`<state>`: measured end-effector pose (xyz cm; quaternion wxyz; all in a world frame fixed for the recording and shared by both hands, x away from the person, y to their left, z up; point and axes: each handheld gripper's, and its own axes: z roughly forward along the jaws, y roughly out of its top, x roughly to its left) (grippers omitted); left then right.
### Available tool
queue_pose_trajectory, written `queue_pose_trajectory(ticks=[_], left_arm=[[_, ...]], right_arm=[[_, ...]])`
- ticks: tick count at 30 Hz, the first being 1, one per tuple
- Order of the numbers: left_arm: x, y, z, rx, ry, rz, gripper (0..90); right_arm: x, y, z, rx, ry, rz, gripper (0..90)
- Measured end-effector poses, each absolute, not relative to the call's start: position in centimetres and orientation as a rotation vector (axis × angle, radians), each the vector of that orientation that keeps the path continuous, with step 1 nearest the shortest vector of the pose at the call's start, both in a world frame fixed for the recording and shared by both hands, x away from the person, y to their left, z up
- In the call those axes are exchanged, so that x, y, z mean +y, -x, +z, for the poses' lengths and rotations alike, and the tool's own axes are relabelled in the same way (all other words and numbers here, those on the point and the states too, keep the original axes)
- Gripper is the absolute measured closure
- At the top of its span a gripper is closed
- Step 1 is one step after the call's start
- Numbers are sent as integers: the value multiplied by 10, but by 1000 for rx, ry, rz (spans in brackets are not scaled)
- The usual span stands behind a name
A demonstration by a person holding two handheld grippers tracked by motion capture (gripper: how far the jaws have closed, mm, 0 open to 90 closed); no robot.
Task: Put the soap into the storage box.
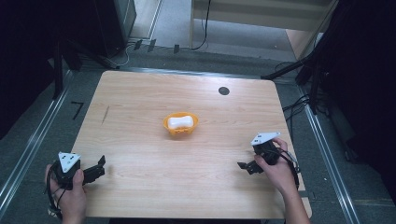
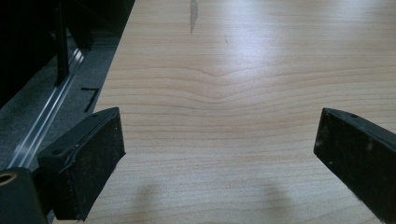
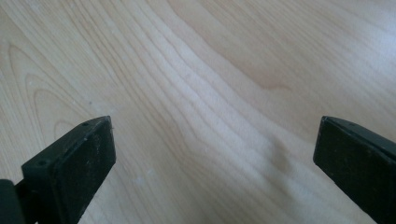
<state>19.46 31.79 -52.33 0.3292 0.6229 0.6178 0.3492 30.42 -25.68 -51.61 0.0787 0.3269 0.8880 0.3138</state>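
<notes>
High view: orange bowl [image 1: 180, 125] holding white object [image 1: 180, 122], no legible writing.

Orange bowl [image 1: 180, 124], small, shallow, upright, near the middle of the wooden table [image 1: 140, 140]. Inside it lies a white bone-shaped object [image 1: 180, 122] (what it is made of cannot be told), lengthwise left to right.

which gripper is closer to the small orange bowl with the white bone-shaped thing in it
Right. The right gripper sits toward the near right of the small orange bowl, a moderate gap away. The left gripper rests by the table's near left corner, clearly farther off.
</notes>
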Motion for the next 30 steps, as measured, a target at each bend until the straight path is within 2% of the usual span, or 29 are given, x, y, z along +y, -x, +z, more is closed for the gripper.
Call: queue_pose_trajectory(ticks=[9,30], left_arm=[[318,-194,-523,1623,-1623,921,21],[317,-194,-523,1625,-1621,929,21]], right_arm=[[-289,-279,-532,2556,-1046,1047,0],[-356,-224,-545,2332,-1245,1212,0]])
